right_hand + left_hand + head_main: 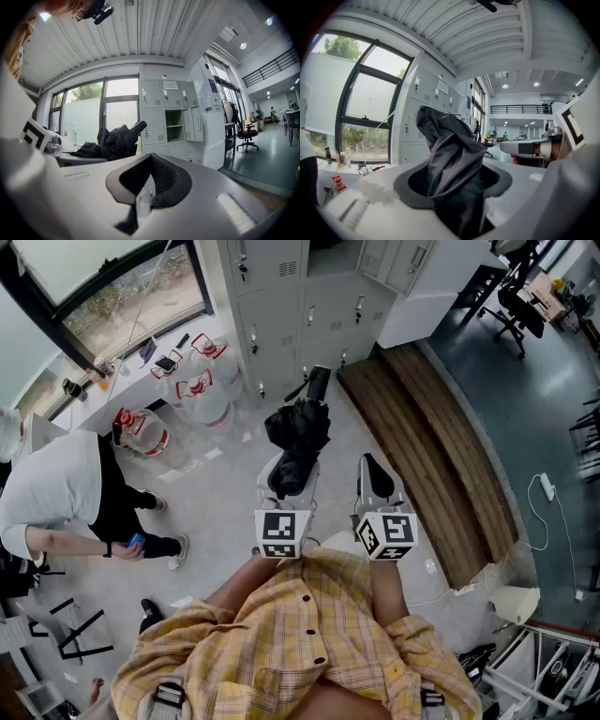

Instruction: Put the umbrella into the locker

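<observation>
Black umbrella [298,442], pale grey lockers [281,306], yellow plaid shirt [281,652], brown wooden platform [441,446], speckled grey floor [225,512].

We stood in an office hall: grey lockers [281,296] at top centre, an office chair [514,307] at upper right, water jugs [204,399] below a large window [122,287] at upper left.

ahead: floor [217,514] free to lockers [281,306], one compartment [173,123] open | left: water jugs [202,395], person [56,488] | right: wooden bench [431,427]
</observation>
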### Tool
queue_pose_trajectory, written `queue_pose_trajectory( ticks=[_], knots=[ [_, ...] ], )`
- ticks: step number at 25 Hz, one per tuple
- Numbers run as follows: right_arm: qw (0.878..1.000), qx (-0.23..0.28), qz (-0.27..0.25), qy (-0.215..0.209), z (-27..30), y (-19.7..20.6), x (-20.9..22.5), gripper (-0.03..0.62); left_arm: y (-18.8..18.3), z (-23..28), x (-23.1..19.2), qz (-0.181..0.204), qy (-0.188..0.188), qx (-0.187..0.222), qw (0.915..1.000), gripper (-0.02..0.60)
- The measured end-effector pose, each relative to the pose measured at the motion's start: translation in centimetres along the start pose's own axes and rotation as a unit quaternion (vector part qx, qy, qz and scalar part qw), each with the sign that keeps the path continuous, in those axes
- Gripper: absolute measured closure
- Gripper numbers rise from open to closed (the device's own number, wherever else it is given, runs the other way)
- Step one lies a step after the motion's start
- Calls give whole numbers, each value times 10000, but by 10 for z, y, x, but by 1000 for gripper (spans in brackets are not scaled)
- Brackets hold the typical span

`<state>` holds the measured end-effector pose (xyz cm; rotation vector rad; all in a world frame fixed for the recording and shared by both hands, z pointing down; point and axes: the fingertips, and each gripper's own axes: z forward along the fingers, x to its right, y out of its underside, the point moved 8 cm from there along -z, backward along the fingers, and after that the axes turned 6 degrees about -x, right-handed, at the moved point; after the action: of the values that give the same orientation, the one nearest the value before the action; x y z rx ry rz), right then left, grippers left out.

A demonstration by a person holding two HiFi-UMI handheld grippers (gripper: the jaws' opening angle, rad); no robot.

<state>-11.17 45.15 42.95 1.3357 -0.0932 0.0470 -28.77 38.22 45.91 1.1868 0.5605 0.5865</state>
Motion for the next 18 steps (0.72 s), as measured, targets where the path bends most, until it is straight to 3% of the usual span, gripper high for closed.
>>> queue_pose_trajectory(
  ticks=[6, 18],
  knots=[
    [9999, 29, -53, 133, -8, -2, -12, 597, -3, -12, -8, 45, 56, 39, 10000, 331],
    [9999, 120, -21, -49, 11, 1, -14, 595, 2, 0, -21, 46, 14, 41, 10000, 331]
  ],
)
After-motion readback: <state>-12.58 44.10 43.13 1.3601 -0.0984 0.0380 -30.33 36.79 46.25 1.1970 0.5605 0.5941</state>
